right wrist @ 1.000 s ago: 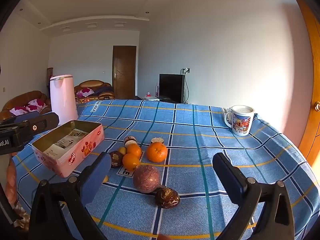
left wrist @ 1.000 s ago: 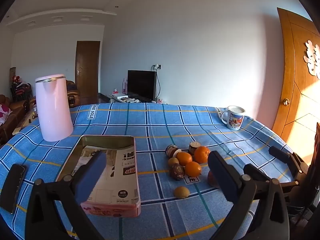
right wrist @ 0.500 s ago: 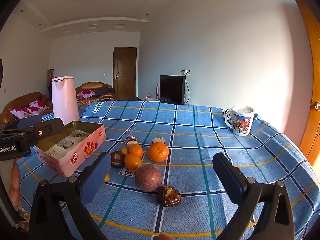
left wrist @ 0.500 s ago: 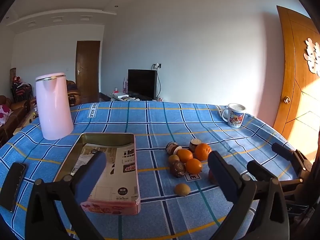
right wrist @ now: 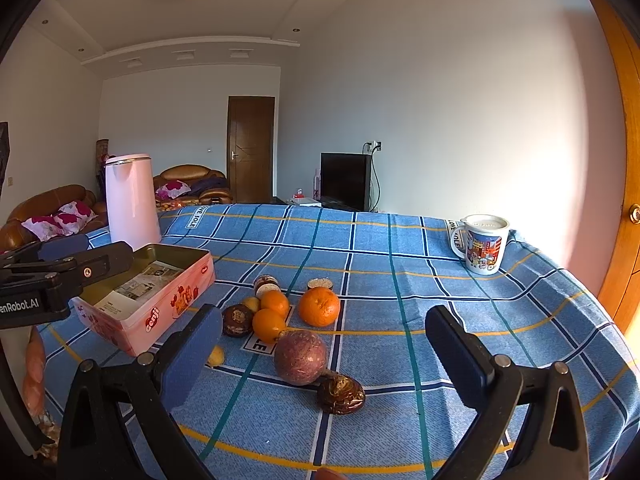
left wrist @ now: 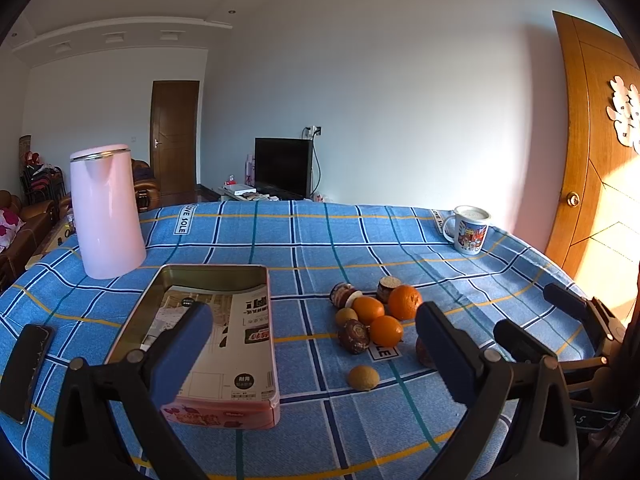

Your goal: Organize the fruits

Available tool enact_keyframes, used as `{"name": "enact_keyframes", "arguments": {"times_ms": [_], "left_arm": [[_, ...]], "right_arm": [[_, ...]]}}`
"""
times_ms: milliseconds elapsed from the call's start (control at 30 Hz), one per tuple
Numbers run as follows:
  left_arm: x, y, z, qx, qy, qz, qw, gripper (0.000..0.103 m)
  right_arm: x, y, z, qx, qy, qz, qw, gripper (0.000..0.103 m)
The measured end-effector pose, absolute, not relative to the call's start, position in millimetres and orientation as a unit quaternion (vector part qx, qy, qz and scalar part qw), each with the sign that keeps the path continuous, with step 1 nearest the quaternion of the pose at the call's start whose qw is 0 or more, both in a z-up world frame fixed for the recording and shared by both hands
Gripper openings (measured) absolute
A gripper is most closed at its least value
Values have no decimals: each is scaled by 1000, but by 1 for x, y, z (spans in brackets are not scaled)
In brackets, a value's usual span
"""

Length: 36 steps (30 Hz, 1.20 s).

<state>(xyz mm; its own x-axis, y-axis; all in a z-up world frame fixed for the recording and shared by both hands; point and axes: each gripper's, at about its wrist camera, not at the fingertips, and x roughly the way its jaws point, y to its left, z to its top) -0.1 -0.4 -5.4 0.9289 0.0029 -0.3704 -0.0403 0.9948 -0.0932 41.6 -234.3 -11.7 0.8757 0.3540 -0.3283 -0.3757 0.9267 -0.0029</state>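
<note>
Left tool point(left wrist: 314, 354) and right tool point(right wrist: 324, 360), both low, level, side by side, fingers spread wide, empty.

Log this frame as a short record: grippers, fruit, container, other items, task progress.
left gripper: open, empty, above the tin
right gripper: open, empty, facing the fruit
fruit: three oranges, a purple round fruit, small brown and yellow ones, loose on the tablecloth
tin: pink, open, holds printed paper, no fruit
other: kettle, mug, phone
progress: nothing sorted yet
</note>
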Motion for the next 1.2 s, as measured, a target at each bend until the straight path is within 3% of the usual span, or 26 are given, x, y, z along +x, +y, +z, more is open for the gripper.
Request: {"name": "enact_keyframes", "arguments": {"times_ms": [1200], "left_arm": [[1, -2, -10, -54, 195, 13, 979, 103]], "right_arm": [[40, -231, -19, -31, 175, 198, 964, 102]]}}
